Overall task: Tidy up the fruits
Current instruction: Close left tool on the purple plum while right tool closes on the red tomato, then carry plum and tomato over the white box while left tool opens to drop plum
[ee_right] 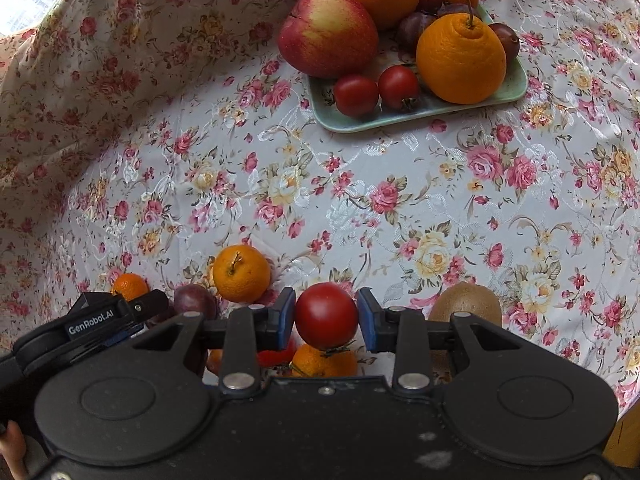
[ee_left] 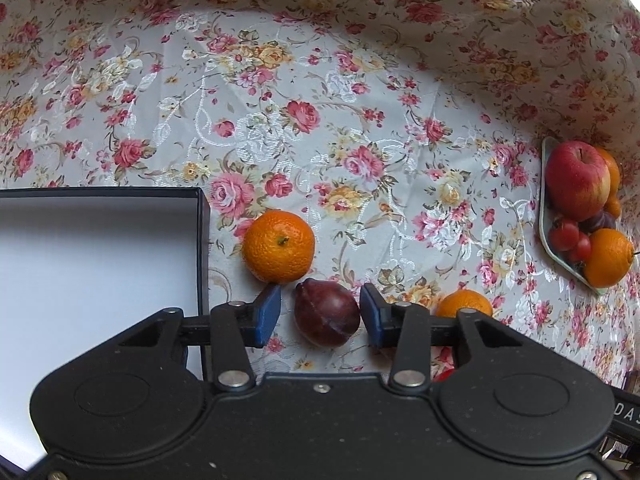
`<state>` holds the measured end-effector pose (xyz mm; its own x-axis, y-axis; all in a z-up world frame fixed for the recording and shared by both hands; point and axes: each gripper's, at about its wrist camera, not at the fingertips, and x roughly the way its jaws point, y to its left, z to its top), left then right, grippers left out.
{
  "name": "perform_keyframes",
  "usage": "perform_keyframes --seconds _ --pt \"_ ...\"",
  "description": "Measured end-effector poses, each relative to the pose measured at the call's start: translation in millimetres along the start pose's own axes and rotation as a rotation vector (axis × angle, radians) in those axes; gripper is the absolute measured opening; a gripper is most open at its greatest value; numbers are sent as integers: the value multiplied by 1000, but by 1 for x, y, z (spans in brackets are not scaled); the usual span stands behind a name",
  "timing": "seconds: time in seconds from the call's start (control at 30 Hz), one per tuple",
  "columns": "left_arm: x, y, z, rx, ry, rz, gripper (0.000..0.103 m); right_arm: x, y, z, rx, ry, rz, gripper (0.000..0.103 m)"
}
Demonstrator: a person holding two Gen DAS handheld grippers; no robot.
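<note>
Left wrist view: the left gripper (ee_left: 320, 312) points down at a dark purple plum (ee_left: 326, 312) lying on the flowered cloth of the table (ee_left: 360, 100). The plum is oval, glossy, with a seam running across it. The blue jaws stand narrowly apart on either side of it; the right pad is at the skin, the left shows a thin gap, so a firm grip cannot be told. Two loose round orange mandarins lie here: one (ee_left: 278, 246) just beyond the left pad, one (ee_left: 464, 303) half hidden behind the right finger. An open black box with a white inside (ee_left: 100, 248) sits at the left. A pale green plate (ee_left: 546, 232) at the right carries a red apple (ee_left: 578, 184), oranges, plums and two small red tomatoes.

Right wrist view: the right gripper (ee_right: 326, 318) has its jaws closed on one smooth round red tomato (ee_right: 326, 316), held above a stemmed mandarin (ee_right: 324, 362). A brown fuzzy kiwi (ee_right: 466, 302) lies to the right. The green plate (ee_right: 348, 122) holds one apple, two large oranges, one small mandarin, two tomatoes and at least three plums.
</note>
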<state>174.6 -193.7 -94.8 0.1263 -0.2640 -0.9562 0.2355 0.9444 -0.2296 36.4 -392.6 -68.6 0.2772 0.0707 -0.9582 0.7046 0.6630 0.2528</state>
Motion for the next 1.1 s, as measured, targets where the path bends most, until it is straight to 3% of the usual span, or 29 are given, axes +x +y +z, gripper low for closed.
perform_keyframes --seconds 0.17,0.3,0.5,0.57,0.7,1.1 --pt "13 -17 -7 71 23 40 50 -2 1 -3 2 3 15 35" --pt "14 -29 -10 125 -7 86 50 -5 2 -4 -10 -1 18 35" --pt "18 -40 -10 134 -14 135 50 -6 1 -7 -25 3 6 35" --pt "18 -42 -11 126 -16 150 45 -8 -1 -7 -29 -3 3 36" --pt "15 -43 -11 121 2 142 45 -14 -4 -8 -28 -13 5 36" --pt "-52 -18 -30 114 -90 133 45 -37 10 -21 -44 -50 37 36"
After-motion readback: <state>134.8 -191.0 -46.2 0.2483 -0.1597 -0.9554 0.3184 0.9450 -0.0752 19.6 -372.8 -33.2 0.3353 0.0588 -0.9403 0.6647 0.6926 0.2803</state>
